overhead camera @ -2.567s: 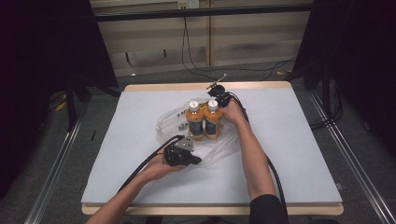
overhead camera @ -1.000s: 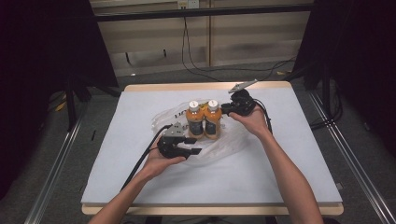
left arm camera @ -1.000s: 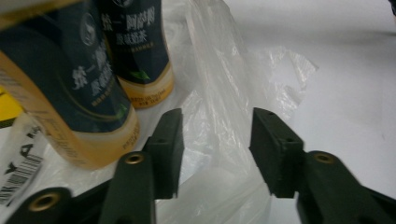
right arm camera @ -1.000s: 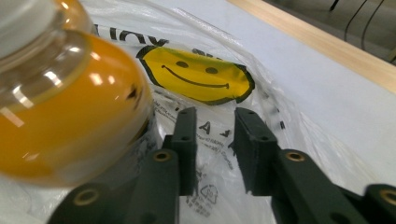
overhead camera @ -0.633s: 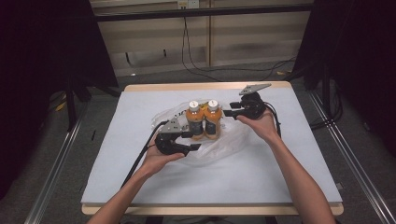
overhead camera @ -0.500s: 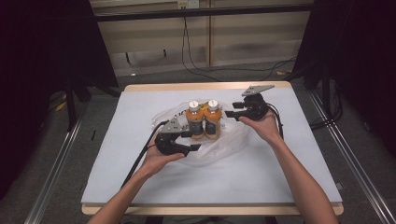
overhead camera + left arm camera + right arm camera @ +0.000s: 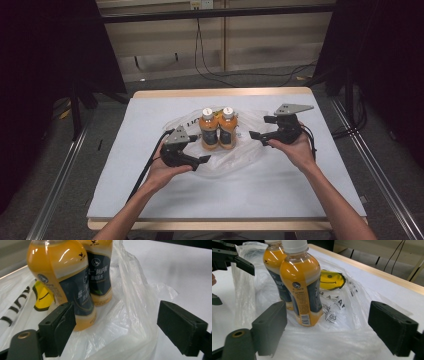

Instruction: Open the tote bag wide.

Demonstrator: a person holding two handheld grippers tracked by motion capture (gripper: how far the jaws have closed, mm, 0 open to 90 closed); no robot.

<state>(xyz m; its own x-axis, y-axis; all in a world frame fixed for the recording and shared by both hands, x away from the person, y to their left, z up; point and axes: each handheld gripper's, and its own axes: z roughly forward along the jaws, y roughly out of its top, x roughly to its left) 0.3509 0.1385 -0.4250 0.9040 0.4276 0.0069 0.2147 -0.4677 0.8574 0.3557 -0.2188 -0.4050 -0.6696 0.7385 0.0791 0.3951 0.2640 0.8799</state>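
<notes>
Starting at your left gripper point(image 7: 199, 150): its jaws stand apart, having just been opening, with loose plastic bag point(image 7: 130, 322) film between them but not clamped. Just ahead of its jaws, the two orange bottles point(image 7: 218, 129) stand upright, touching each other, on the bag, which lies crumpled on the white table point(image 7: 150, 195). Beyond the bottles, your right gripper point(image 7: 259, 128) faces them from the opposite side; its jaws have likewise just been opening and stand wide, gripping nothing. A yellow smiley print point(image 7: 332, 280) lies behind the nearer bottle.
</notes>
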